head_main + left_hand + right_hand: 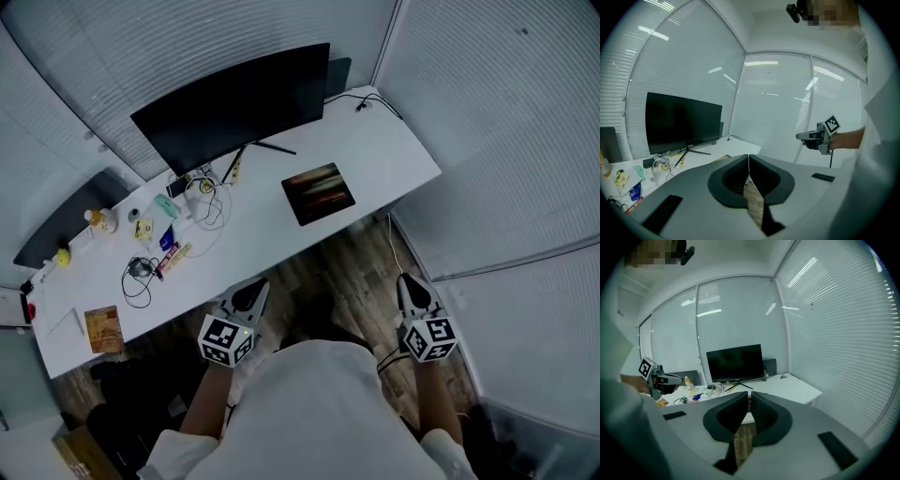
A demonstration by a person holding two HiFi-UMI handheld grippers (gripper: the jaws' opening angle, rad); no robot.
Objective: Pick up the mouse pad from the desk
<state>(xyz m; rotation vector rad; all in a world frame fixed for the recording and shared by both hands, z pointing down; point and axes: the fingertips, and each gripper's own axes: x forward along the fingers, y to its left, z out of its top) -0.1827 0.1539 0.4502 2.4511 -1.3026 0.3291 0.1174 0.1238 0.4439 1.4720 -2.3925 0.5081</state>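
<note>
Left gripper [748,158]: fingers [733,176] closed tip to tip, nothing between them; held low in the head view, left of centre, over the wood floor [328,272], short of the desk's front edge

Right gripper [749,395]: fingers drawn together to a thin slit, empty; low right in the head view, also over the floor

Mouse pad [319,193]: dark rectangle with reddish-orange streaks across its face; lies flat on the white desk [394,159], centre-right of the head view, well apart from both grippers

Between grippers and pad: the desk edge and a strip of floor

Around: black monitor [234,103] behind and to the pad's left; tangle of cables [211,202], small packets and a bottle [98,220] further left; brown booklet [103,328] at the desk's lower-left end

Lie of the pad: long axis runs along the desk's length, rising slightly toward the frame's right
</note>
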